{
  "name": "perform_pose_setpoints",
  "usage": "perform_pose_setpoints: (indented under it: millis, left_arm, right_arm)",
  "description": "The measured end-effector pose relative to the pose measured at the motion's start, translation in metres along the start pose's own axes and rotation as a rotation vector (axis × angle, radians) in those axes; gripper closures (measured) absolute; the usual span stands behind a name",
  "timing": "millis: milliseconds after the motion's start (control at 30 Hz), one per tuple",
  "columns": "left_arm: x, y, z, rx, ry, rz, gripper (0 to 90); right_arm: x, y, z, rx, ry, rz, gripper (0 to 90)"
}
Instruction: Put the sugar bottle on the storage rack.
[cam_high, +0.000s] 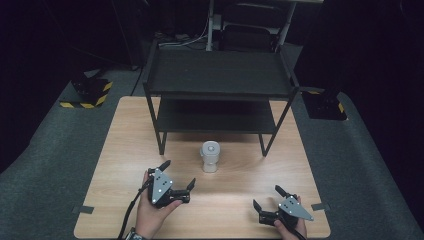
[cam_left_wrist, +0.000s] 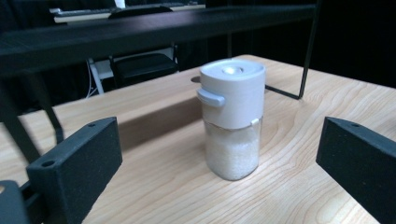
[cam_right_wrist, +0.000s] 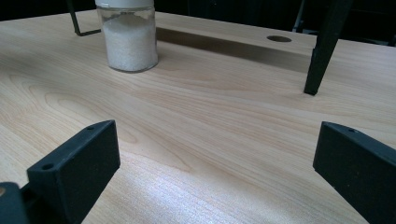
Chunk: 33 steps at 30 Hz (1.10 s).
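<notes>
A small glass jar (cam_high: 210, 157) with a white cap and white grains inside stands upright on the wooden table (cam_high: 120, 150), just in front of the black shelf rack (cam_high: 218, 75). My left gripper (cam_high: 177, 174) is open, low over the table to the jar's left front; in the left gripper view the jar (cam_left_wrist: 232, 119) stands a short way ahead between the spread jaws. My right gripper (cam_high: 266, 197) is open near the table's front right. In the right gripper view the jar (cam_right_wrist: 128, 39) sits far off at the upper left.
The two-tier black rack takes up the back half of the table; its front legs (cam_high: 161, 142) (cam_high: 264, 145) stand either side of the jar. One leg (cam_right_wrist: 322, 51) rises ahead of my right gripper. Grey carpet (cam_high: 45, 150) surrounds the table.
</notes>
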<state>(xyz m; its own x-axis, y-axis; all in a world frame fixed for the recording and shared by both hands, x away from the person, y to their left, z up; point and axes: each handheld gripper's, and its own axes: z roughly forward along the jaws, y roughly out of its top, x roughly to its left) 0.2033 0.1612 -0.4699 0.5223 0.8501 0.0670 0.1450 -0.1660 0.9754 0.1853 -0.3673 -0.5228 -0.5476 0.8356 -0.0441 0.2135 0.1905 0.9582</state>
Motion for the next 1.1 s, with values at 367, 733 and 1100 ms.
perform_pose_setpoints:
  millis: [367,733,1100]
  left_arm:
    - [-0.015,-0.016,0.052,0.028,-0.022,-0.044,0.6]
    - [-0.038,-0.023,0.094,0.032,0.017,-0.064,0.9]
    - [-0.063,-0.024,0.122,0.012,0.134,-0.099,7.4]
  right_arm:
    - [-0.001,-0.001,0.000,-0.003,0.007,-0.001,0.2]
    - [-0.002,-0.001,0.000,-0.007,0.012,0.000,0.2]
    - [-0.003,-0.002,-0.001,-0.014,0.018,-0.002,0.2]
